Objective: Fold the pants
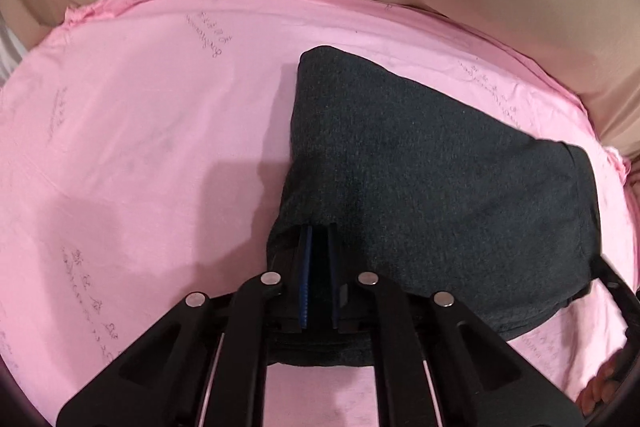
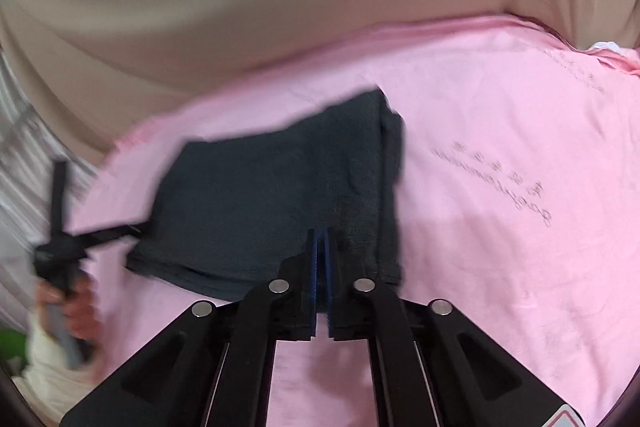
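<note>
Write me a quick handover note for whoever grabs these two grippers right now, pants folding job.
Left gripper: shut on the near edge of the dark grey pants; cloth sits between its fingers.
Right gripper: shut; fingers together at the pants' near edge, and whether they pinch cloth cannot be told.
Pants: a compact folded stack on the pink sheet, layered edges visible in the right wrist view.
Done: the pants are already folded into a short stack.
Left: probably one last fold or a tidy, then let go and pull both grippers clear.

Each gripper point(image 1: 319, 227) is black, with blue ribbed pads point(image 1: 306, 275) and 4 round silver pivot pins. The blurred left hand point(image 2: 76, 311) wears what seems a cream sleeve point(image 2: 42, 351).
</note>
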Demonstrator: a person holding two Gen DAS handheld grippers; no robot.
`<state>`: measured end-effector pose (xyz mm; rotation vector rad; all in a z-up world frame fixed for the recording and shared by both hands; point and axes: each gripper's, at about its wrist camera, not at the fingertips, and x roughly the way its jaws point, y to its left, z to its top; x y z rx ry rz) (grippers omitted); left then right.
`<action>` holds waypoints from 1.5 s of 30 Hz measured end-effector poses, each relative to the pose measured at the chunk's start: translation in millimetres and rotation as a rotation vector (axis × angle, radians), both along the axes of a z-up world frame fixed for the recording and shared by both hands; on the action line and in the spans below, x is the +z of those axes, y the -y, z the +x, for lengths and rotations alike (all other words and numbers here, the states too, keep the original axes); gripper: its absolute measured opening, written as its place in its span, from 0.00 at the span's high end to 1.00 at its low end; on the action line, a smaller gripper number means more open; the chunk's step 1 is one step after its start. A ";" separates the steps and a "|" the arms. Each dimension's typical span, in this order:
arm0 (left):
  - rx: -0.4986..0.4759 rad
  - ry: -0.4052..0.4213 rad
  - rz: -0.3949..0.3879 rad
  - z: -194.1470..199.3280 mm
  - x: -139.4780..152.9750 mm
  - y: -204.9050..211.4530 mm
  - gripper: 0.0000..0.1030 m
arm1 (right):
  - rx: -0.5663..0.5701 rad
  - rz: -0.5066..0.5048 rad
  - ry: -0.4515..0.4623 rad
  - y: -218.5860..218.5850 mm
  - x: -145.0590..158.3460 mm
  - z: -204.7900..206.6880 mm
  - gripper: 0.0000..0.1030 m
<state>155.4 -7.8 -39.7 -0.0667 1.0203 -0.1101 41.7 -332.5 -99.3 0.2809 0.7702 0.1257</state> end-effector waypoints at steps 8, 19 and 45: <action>-0.037 0.116 0.103 -37.9 27.9 7.7 0.92 | -0.021 -0.045 -0.002 -0.9 4.1 -9.8 1.00; -0.052 0.123 0.140 -56.0 28.5 6.4 0.92 | -0.079 -0.090 -0.021 -17.7 7.2 -17.4 1.00; -0.043 0.214 -0.009 -151.2 -9.3 -16.1 0.08 | -0.238 -0.191 0.038 -67.3 -16.9 -118.8 0.46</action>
